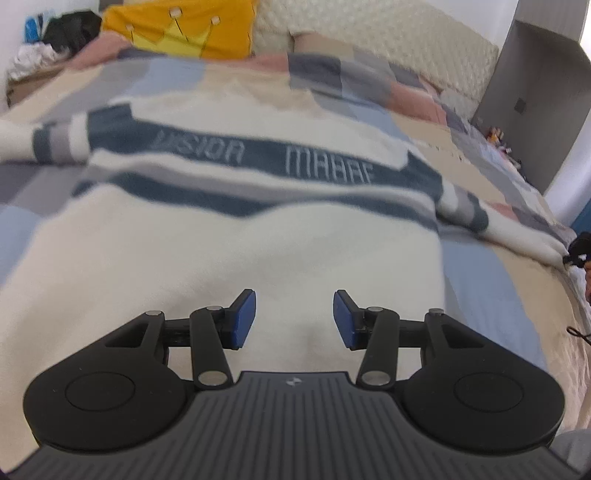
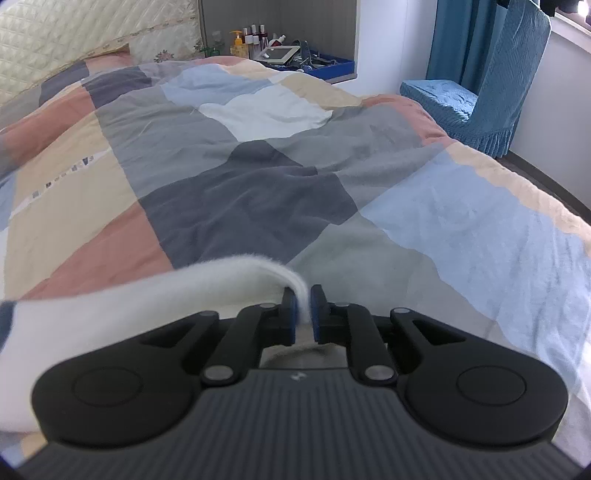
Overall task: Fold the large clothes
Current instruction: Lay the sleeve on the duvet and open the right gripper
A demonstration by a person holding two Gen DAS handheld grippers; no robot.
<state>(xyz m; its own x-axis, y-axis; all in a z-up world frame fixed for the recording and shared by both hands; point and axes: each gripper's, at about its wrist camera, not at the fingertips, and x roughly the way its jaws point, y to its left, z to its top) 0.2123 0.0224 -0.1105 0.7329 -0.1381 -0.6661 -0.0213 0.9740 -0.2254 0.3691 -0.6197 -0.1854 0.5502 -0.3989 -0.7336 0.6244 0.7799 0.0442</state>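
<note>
A cream knitted sweater (image 1: 221, 240) with dark blue stripes and lettering lies spread flat on the patchwork quilt (image 1: 480, 266), sleeves out to both sides. My left gripper (image 1: 294, 319) hovers low over the sweater's plain lower body, open, with nothing between its blue pads. In the right wrist view a white sleeve (image 2: 147, 306) runs in from the left, and its end drapes over the left finger into the narrow gap of my right gripper (image 2: 303, 314). The cloth rests against the left pad, and a thin sliver shows beside the right pad. The gripper sits low over the quilt (image 2: 258, 177).
A yellow pillow (image 1: 177, 26) with a crown and a quilted headboard (image 1: 369, 33) stand at the bed's far end. Beside the bed are a grey cabinet (image 1: 535, 92), a shelf with bottles (image 2: 255, 37), a blue-covered chair (image 2: 472, 103) and a blue curtain (image 2: 454, 37).
</note>
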